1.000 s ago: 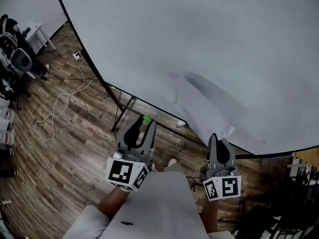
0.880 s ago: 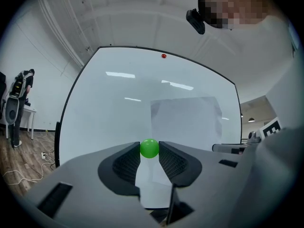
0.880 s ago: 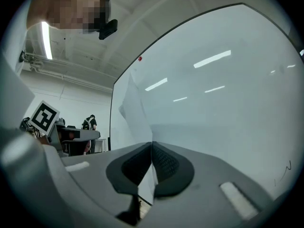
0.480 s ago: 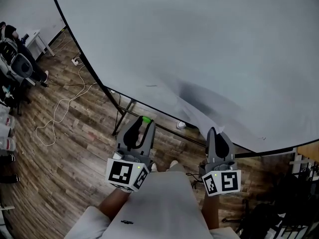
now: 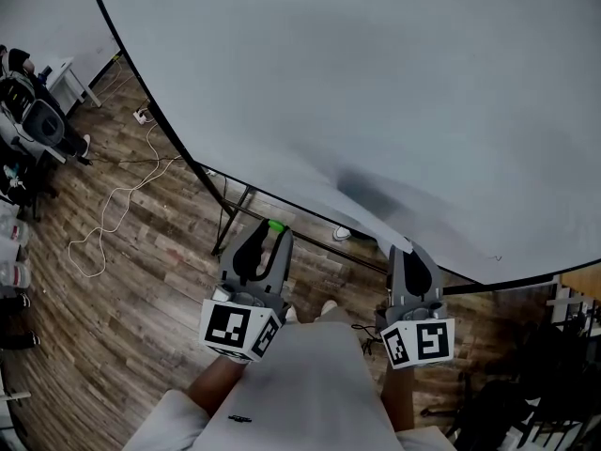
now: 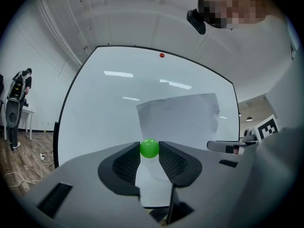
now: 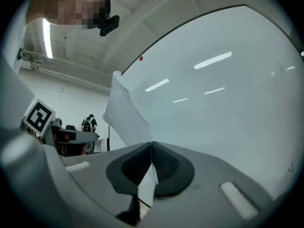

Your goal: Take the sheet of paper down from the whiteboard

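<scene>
**Spotter A:** Head view, starting at your far left: a white cable (image 5: pixel 113 205) loops over the wooden floor (image 5: pixel 141 280), well apart from you. The whiteboard (image 5: pixel 376 83) fills the space ahead. Its black lower edge runs diagonally just past both grippers, with the stand legs (image 5: pixel 230 209) under it.

**Spotter B:** Your left gripper (image 5: pixel 271 230) is closed on a green ball (image 6: pixel 149 148), with a pad touching it on each side. It has open floor on its left.

**Spotter A:** Your right gripper (image 5: pixel 406 250) is pinched tight on the bottom of the sheet of paper (image 6: pixel 180 115). The sheet bows away from the whiteboard. Whether its top is attached, you can't tell.

**Spotter B:** A red dot (image 6: pixel 162 55) sits near the whiteboard's top edge, well above the sheet. Dark clutter (image 5: pixel 526 383) crowds the floor at your right.
</scene>
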A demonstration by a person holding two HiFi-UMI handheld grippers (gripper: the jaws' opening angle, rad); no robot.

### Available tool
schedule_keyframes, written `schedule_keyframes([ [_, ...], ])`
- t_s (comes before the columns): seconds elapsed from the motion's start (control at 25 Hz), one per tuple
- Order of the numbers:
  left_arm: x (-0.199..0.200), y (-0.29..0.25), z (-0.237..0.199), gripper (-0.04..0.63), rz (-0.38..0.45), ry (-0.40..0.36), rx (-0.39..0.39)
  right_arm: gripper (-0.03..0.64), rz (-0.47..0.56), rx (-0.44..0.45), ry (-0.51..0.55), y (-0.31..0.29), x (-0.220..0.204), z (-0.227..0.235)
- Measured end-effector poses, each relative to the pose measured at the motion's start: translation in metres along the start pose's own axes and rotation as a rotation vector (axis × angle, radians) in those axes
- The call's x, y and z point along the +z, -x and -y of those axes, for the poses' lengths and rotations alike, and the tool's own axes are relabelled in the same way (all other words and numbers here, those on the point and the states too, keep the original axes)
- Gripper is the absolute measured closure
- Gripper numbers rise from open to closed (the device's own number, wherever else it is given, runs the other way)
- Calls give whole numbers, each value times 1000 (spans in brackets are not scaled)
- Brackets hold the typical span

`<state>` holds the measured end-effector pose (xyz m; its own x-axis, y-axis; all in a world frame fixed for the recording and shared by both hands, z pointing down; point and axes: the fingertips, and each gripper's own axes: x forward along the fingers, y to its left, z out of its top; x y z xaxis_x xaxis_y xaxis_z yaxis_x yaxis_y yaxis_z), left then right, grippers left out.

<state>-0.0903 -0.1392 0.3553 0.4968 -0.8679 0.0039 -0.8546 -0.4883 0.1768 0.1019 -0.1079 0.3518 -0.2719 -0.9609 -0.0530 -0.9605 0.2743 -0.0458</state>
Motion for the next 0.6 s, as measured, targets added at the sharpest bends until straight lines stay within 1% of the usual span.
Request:
schedule_keyframes([
  [0.32,-1,1,-2,468,0,3,-1,607,-6,-2,1,0,-1,-2],
  [0.6,-2,-2,-14,468,4,11,3,607,-13,-1,4,-10,-5,-6],
])
